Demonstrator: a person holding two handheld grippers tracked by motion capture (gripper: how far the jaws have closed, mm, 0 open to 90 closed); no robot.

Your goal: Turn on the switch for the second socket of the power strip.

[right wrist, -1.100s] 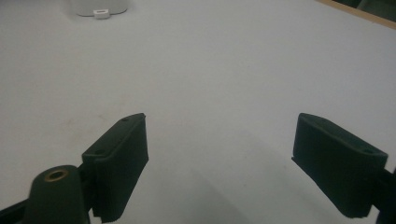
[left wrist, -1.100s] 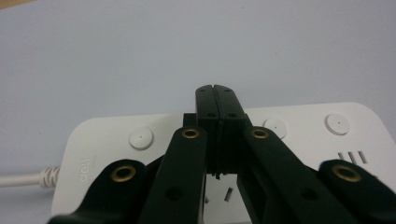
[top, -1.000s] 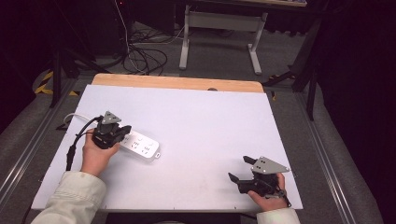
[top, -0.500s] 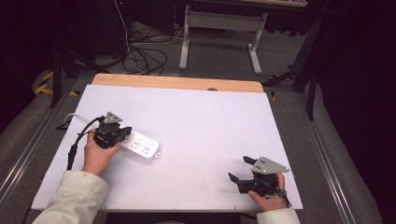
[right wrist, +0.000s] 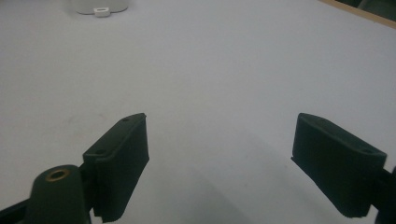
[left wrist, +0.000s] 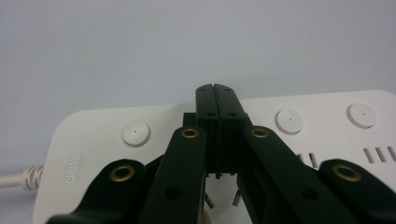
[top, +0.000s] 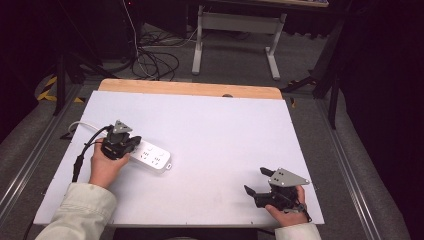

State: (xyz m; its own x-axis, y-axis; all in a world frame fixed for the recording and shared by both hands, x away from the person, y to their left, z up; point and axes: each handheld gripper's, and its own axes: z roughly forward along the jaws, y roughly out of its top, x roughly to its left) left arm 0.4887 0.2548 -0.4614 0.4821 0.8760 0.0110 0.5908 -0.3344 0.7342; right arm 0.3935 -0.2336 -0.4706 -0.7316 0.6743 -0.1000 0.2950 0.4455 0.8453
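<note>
One power strip (top: 150,157); three round buttons, perhaps more hidden behind gripper (left wrist: 216,89).

Left gripper (top: 131,145): black body, grey three-cornered top plate, black trailing cable; black jaws with brass-ringed pivots and small screw holes. Right gripper (top: 257,181): same build, blocky black pads (right wrist: 122,161). Pale cream sleeves (top: 80,212).

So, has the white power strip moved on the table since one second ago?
No. In the high view the power strip lies in the same place relative to the table's wooden edge, under the shut left gripper.
</note>
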